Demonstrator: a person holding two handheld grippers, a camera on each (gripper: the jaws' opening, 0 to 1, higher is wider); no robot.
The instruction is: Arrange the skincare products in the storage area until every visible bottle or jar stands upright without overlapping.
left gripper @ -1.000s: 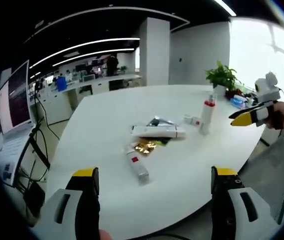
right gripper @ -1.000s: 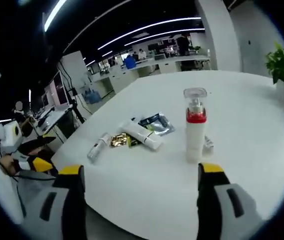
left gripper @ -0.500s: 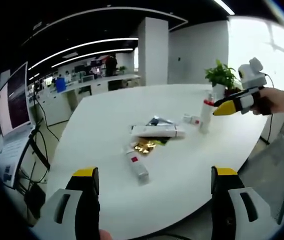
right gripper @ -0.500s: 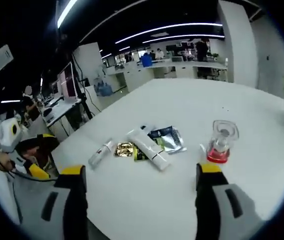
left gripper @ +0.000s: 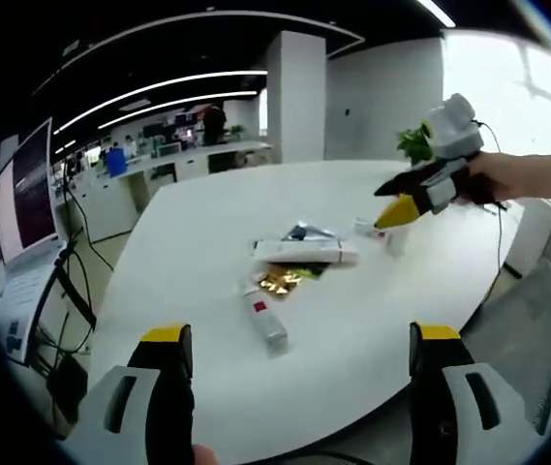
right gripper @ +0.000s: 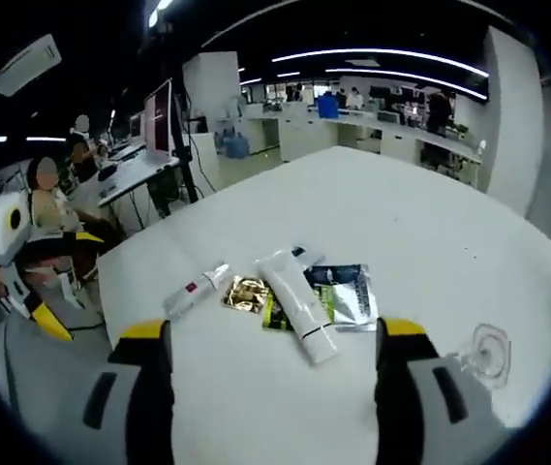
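We saw the white tube [right gripper: 296, 305] lying flat on the white table [right gripper: 420, 232], across the foil sachets [right gripper: 338, 294]. Near it, toward the table's edge, lay a small bottle [right gripper: 196, 291]. The capped pump bottle [right gripper: 486, 351] stood apart from the tube. Our left gripper [left gripper: 294, 363] and right gripper [right gripper: 267, 363] hovered with jaws spread, grasping nothing.

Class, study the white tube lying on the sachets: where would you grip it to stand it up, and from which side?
Grip the white tube across its round body near the cap, coming from above. It lies flat on the sachets, long sides exposed, nothing above it.
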